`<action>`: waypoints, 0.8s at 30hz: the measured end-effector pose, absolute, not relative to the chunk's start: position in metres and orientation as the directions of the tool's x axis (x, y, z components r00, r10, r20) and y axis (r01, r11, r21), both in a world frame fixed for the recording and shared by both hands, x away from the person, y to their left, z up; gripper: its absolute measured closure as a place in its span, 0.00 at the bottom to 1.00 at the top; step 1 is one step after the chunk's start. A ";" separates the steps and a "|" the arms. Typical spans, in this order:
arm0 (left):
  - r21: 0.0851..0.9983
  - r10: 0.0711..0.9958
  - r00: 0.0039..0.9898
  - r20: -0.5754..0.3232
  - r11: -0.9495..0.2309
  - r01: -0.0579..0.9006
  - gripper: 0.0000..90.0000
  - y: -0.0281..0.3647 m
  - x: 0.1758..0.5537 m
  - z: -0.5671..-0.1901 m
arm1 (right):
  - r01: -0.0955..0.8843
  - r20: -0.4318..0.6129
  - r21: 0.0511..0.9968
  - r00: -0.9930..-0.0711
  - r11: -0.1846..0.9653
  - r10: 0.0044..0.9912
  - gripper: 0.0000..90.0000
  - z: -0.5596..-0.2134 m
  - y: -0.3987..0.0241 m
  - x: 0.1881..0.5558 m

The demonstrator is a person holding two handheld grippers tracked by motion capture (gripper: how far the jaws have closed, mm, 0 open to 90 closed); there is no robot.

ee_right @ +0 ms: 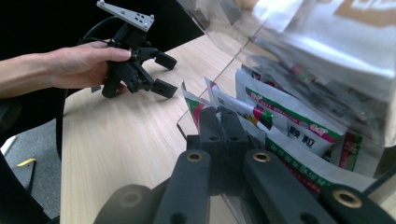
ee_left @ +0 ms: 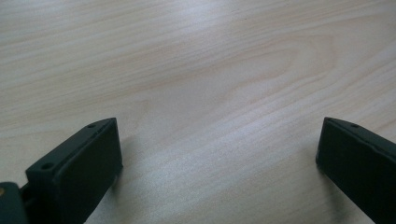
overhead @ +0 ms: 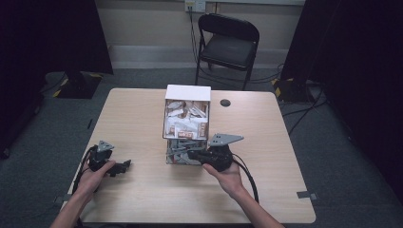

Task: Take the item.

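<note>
A clear two-tier box (overhead: 187, 95) stands mid-table; its upper tier is full of white and brown sachets (overhead: 185, 121). My right gripper (overhead: 191, 154) reaches into the lower tier from the right. In the right gripper view its jaws (ee_right: 219, 116) are pressed together against the top edge of white, green and red sachets (ee_right: 285, 112). Whether one is pinched is unclear. My left gripper (overhead: 124, 166) rests open on the table at the left, its jaws (ee_left: 219, 149) wide apart over bare wood. The same gripper (ee_right: 161, 74) lies across the table in a hand.
A small black round disc (overhead: 225, 102) lies on the wooden table (overhead: 142, 114) right of the box. A black folding chair (overhead: 228, 42) stands beyond the far edge. Dark curtains hang at both sides, and cables run over the floor.
</note>
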State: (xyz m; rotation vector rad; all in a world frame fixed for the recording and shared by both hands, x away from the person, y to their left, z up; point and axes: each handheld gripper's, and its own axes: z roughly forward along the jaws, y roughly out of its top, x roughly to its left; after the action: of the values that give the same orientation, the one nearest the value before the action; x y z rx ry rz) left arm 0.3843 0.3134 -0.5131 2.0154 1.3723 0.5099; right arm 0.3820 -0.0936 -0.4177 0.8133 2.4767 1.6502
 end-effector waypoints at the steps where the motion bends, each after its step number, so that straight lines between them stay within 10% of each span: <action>1: 0.693 0.924 0.380 -0.036 -0.251 0.676 0.00 0.313 0.384 -0.513 | 0.390 0.234 0.874 -0.861 0.290 0.452 1.00 -0.417 -0.094 0.382; 24: 0.693 0.924 0.380 -0.036 -0.251 0.676 0.00 0.313 0.384 -0.513 | 0.365 0.224 0.893 -0.867 0.263 0.444 1.00 -0.400 -0.100 0.374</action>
State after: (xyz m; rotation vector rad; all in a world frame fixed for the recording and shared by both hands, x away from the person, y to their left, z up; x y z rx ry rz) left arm 0.3843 0.3134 -0.5131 2.0153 1.3724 0.5100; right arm 0.3744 -0.1003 -0.4000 0.7830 2.4384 1.6926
